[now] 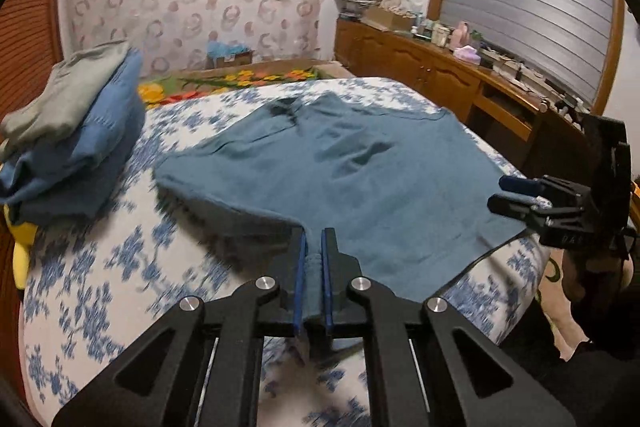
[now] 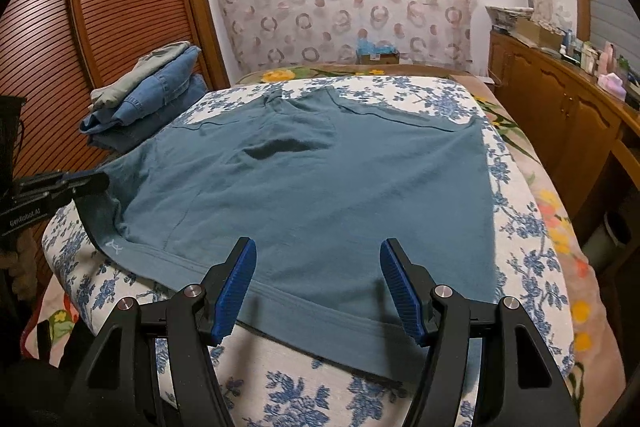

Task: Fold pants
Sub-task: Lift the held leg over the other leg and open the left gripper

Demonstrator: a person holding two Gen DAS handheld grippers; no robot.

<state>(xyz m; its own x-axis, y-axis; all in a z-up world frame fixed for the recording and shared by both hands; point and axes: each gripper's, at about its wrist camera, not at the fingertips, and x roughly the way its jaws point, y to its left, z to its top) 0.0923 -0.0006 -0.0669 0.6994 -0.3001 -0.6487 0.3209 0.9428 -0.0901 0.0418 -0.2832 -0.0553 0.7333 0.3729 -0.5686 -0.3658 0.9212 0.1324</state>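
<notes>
White lettering reading "GenRobot.AI" runs along the black body of the left gripper [image 2: 90, 183], at the far left edge of the right wrist view. A small white embroidered mark, too small to read, sits on the teal pants [image 2: 304, 187] near their hem, left of the right gripper [image 2: 318, 287]. Faint lettering on the right gripper's body in the left wrist view is illegible.

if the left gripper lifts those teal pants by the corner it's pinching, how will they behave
Probably floppy: the teal pants already tent up toward the left gripper, which is shut on their corner. Likely light and thin, wrinkling softly on the bedspread. The rest should drag behind.
</notes>
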